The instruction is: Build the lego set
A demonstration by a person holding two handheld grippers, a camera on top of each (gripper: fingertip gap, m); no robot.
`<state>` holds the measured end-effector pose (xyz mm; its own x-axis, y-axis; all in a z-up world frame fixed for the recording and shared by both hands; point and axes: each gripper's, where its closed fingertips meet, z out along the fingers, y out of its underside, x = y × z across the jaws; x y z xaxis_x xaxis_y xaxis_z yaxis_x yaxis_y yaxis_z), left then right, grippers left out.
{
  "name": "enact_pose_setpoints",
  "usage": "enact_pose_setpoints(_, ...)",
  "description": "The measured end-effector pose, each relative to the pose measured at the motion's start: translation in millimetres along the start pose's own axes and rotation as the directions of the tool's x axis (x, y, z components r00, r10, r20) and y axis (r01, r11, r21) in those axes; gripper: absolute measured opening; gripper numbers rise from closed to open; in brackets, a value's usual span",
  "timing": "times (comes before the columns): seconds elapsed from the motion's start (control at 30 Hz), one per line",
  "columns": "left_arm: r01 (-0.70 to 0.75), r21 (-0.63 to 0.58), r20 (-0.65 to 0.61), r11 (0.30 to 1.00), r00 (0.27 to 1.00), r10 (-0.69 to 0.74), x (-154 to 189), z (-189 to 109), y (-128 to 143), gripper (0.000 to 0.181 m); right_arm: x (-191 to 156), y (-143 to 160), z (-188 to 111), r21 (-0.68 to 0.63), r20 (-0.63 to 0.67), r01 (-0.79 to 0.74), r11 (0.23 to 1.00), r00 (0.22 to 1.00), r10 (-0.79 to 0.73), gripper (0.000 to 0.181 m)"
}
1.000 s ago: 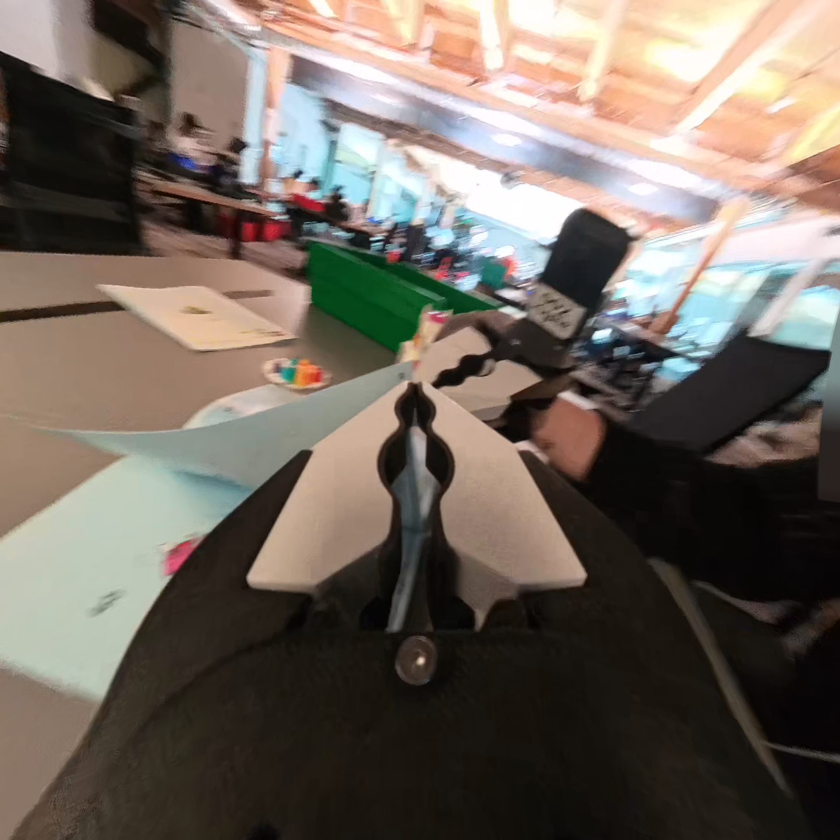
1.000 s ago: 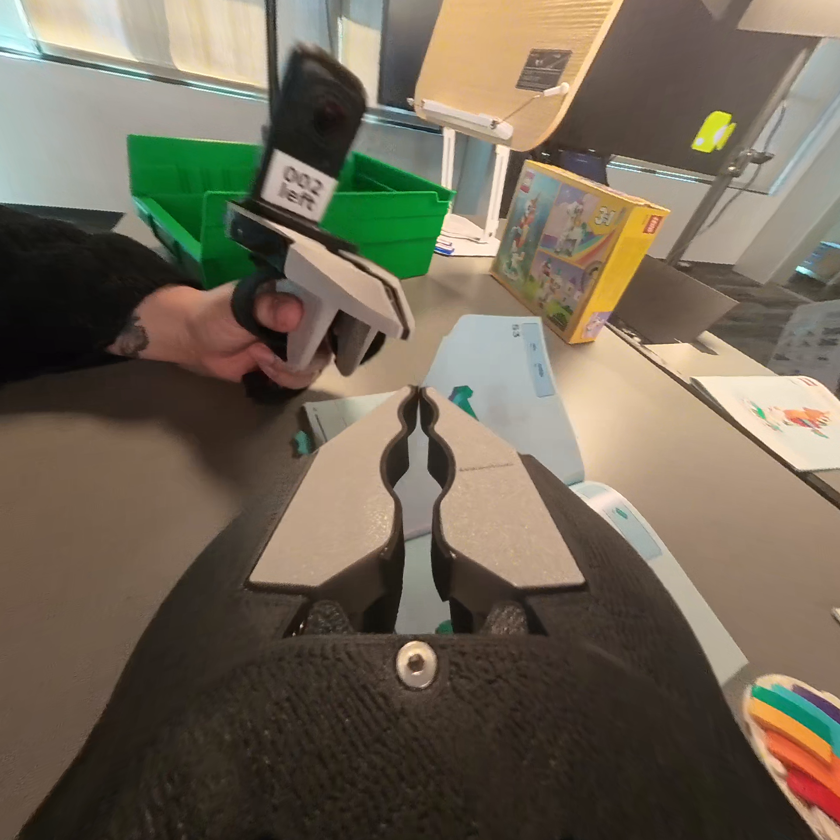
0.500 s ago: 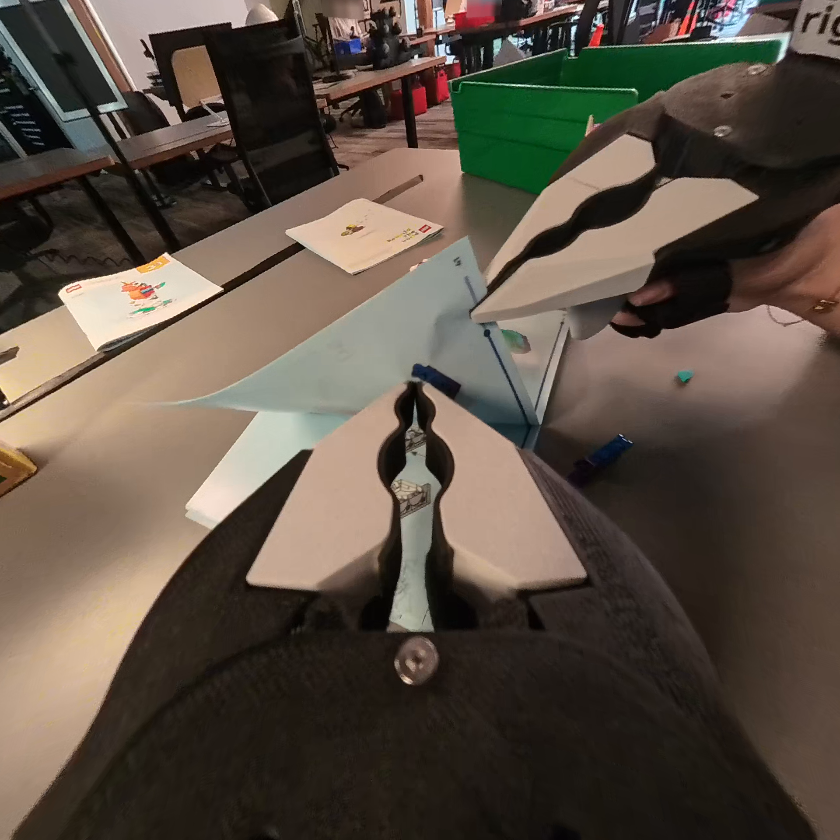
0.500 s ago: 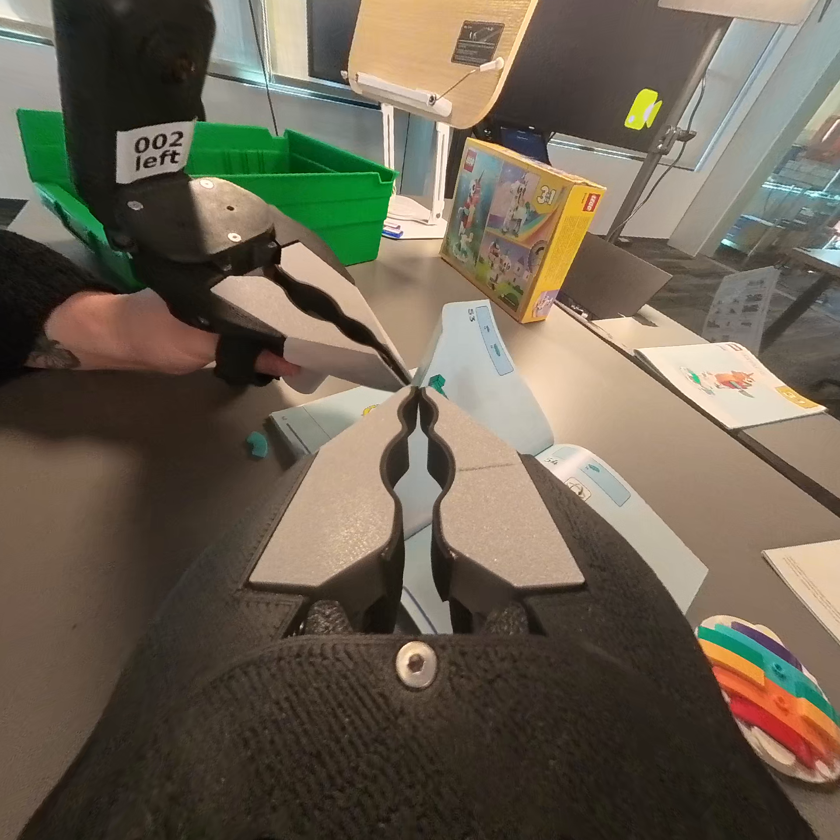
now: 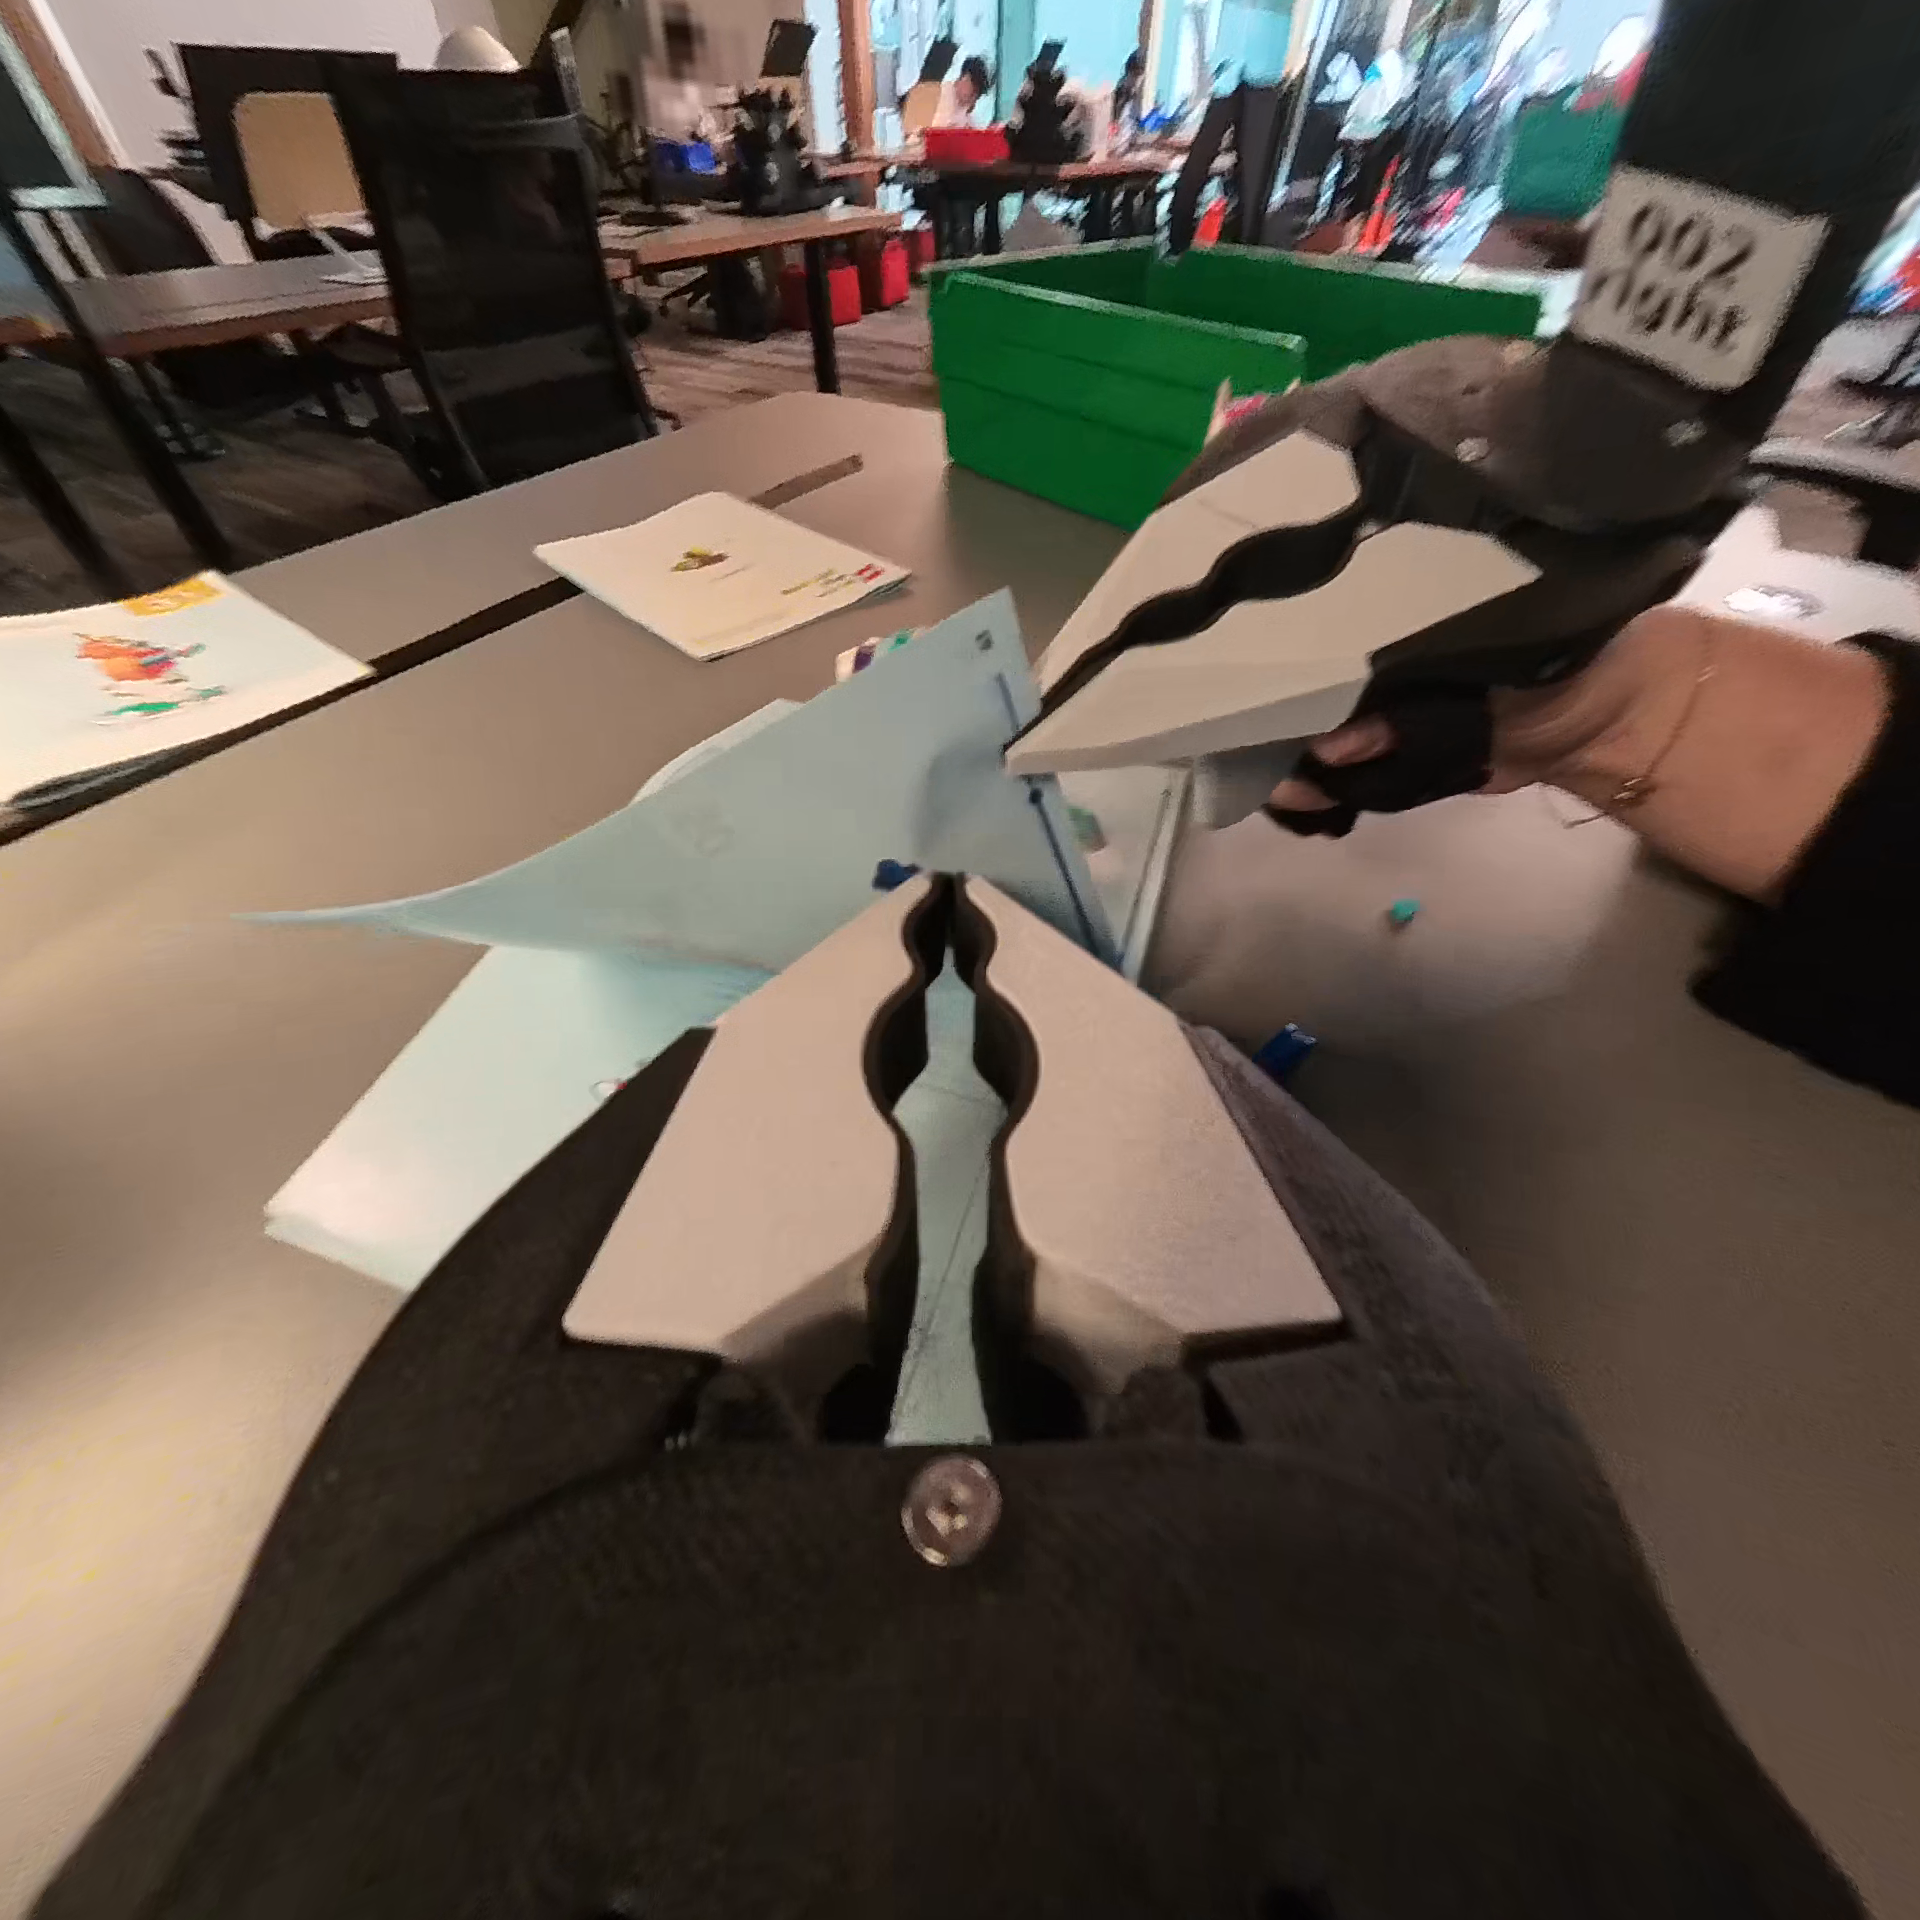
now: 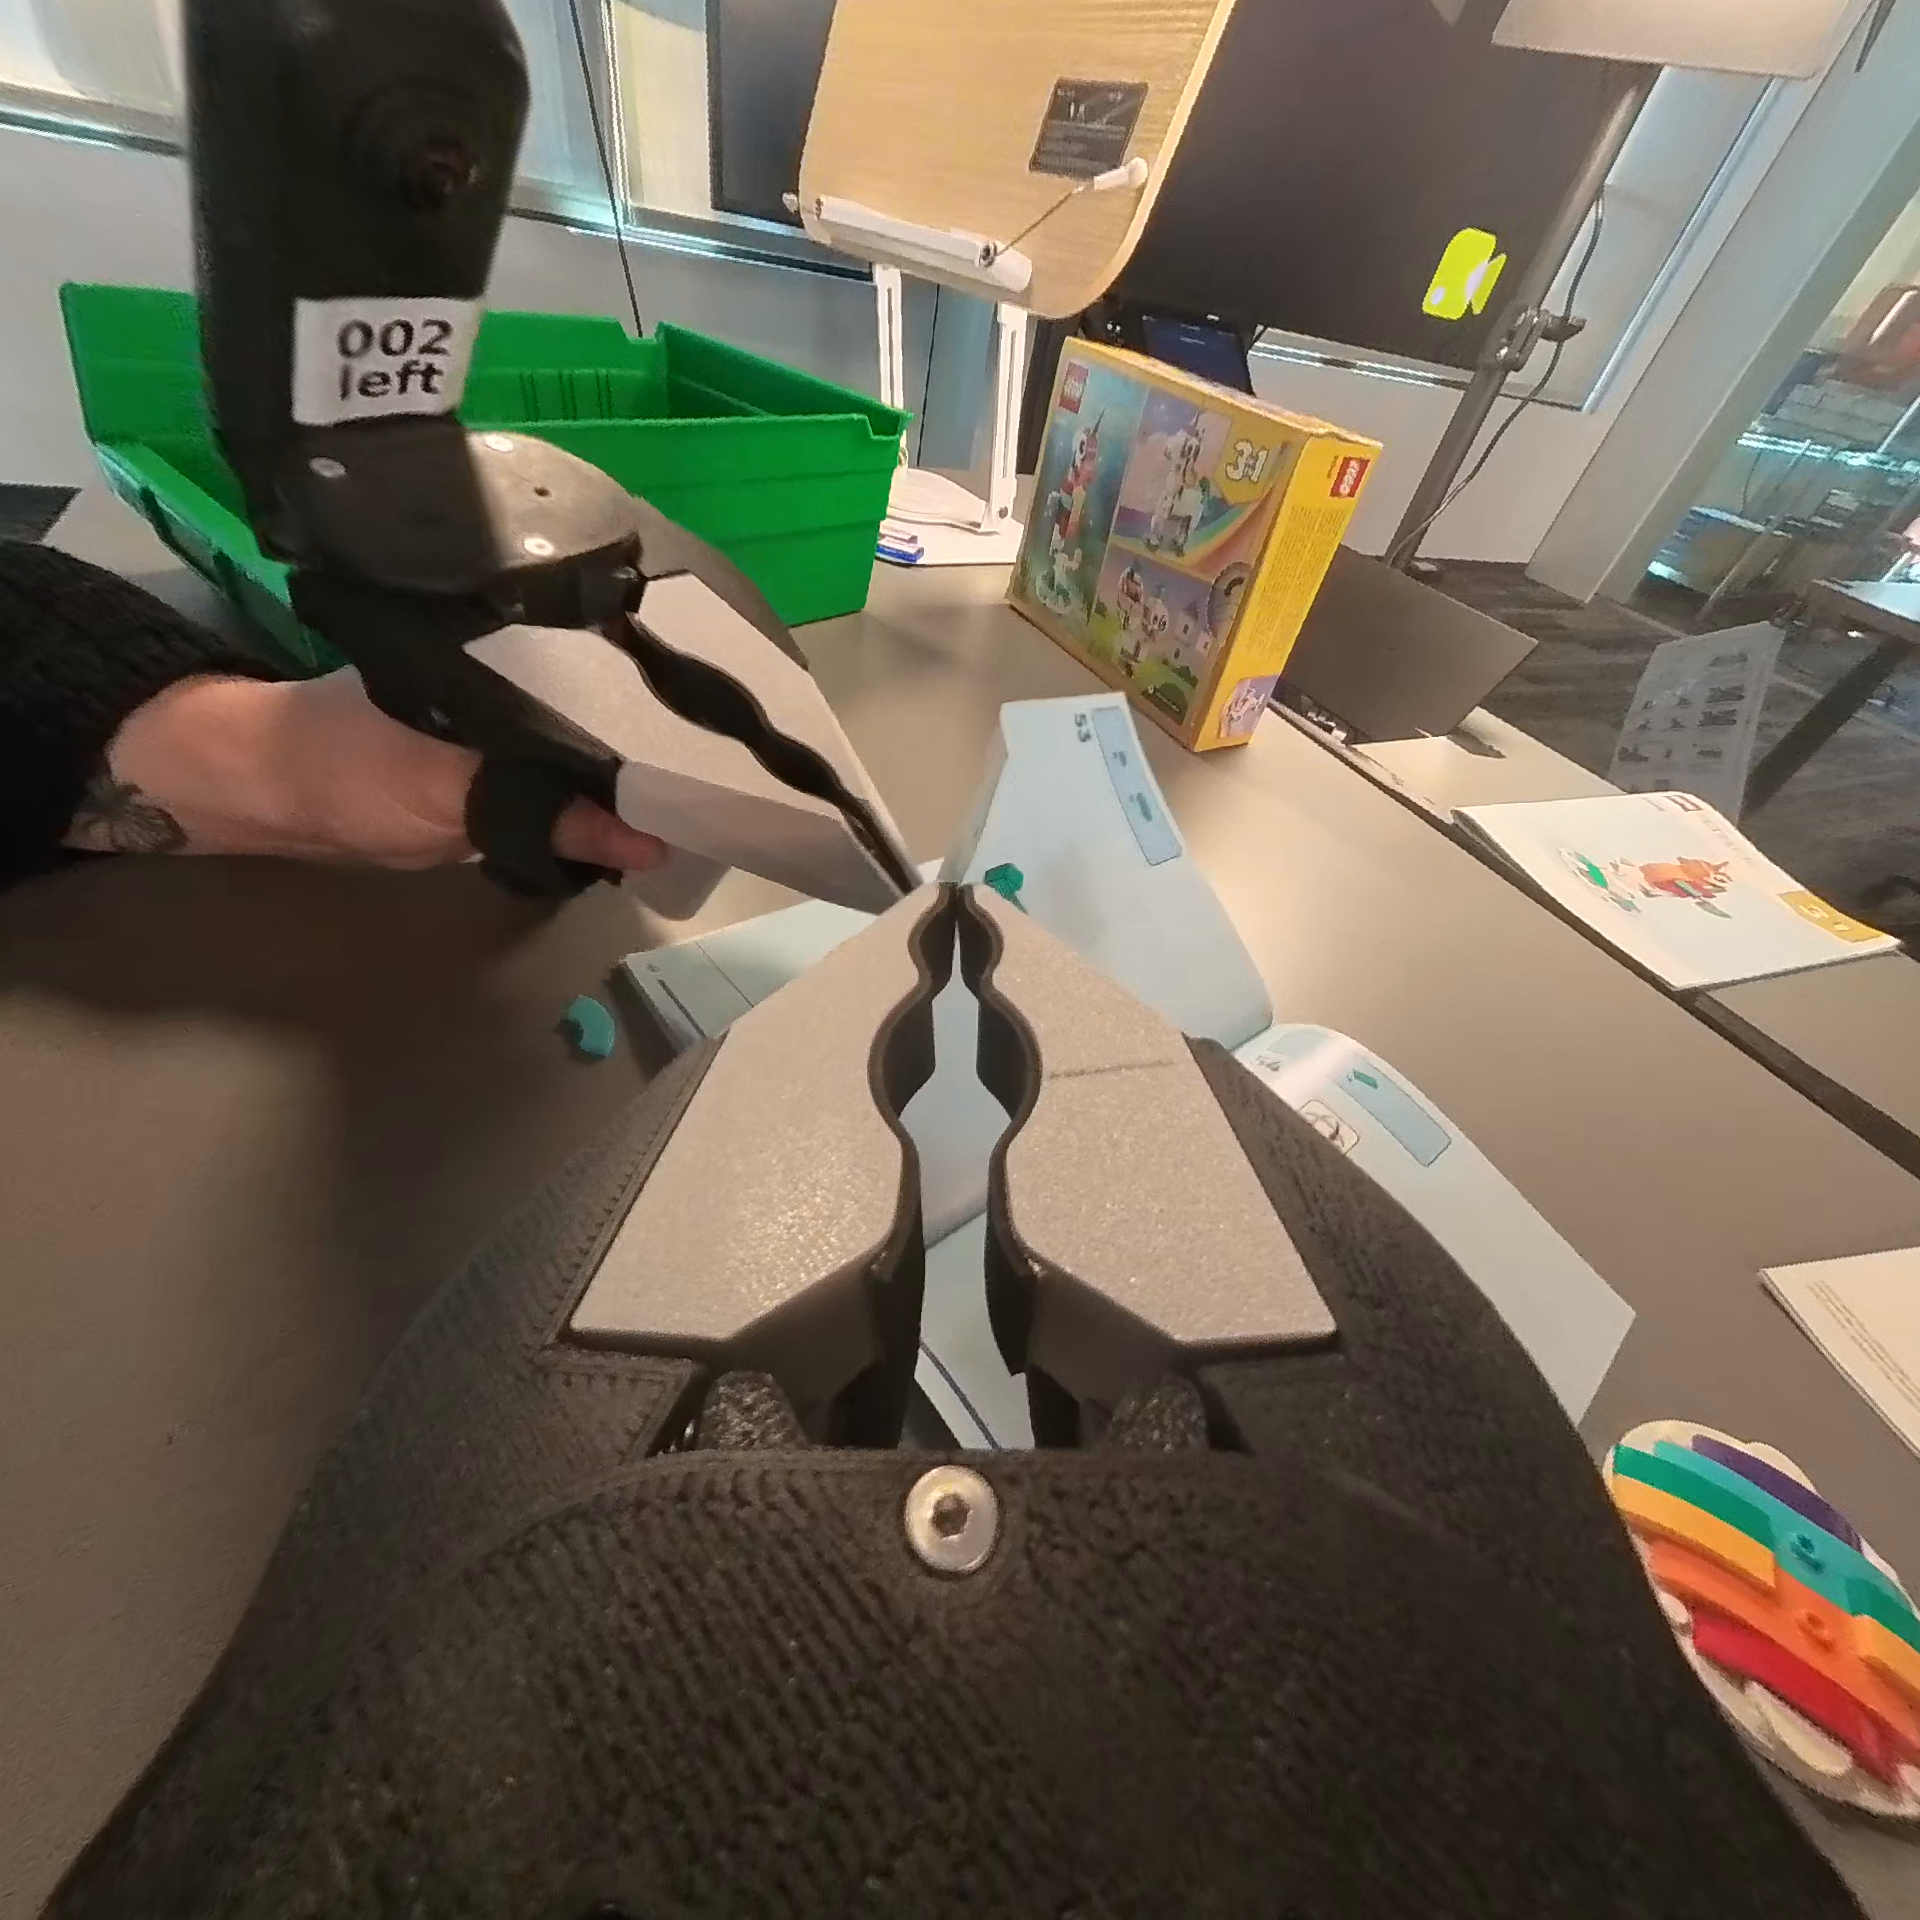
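1. My right gripper has its fingers closed down to the tips, which sit on the near edge of the lifted page and appear to pinch it
2. My left gripper is closed too, tips touching. They sit at the page's lower edge, and I cannot tell whether they nip any paper
3. The open instruction booklet lies flat under and ahead of both sets of fingers, with the page standing up just past the tips
4. I judge the page thin, limp and easy to crease or tear. I would hold it at the free edge, well away from the spine, and squeeze lightly
5. A small teal piece lies left of my right fingers, and a blue piece just right of my left fingers. Both are light and would skid easily
6. The rainbow build sits low to the right of my right fingers, the Lego box and green bin far ahead
7. The two grippers' tips almost meet, so they crowd each other most
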<state>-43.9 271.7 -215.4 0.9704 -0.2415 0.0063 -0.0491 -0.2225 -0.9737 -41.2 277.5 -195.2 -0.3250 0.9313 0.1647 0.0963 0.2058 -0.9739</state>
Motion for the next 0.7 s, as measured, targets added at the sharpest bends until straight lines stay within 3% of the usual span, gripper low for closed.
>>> enact_pose_setpoints(0.1, 0.070, 0.048, -0.076, 0.996, 0.995, -0.066, 6, -2, -7, 0.000, -3, -5, -2, 0.039, 0.034, -0.027, 0.999, 0.999, 0.026, 0.000)
enact_pose_setpoints(0.3, 0.205, 0.120, -0.229, 0.971, 0.958, -0.174, 14, -10, -19, 0.021, -14, -7, -7, 0.077, 0.132, -0.086, 0.993, 0.988, 0.075, 0.000)
enact_pose_setpoints(0.47, 0.426, 0.136, -0.414, 0.895, 0.845, -0.339, 18, -18, -33, 0.038, -22, -4, -8, 0.064, 0.154, -0.025, 0.998, 0.988, 0.015, 0.000)
enact_pose_setpoints(0.7, 0.661, 0.078, -0.467, 0.746, 0.686, -0.558, -1, -20, -29, 0.037, -35, 1, -3, 0.022, 0.154, 0.126, 0.992, 0.980, -0.128, 0.000)
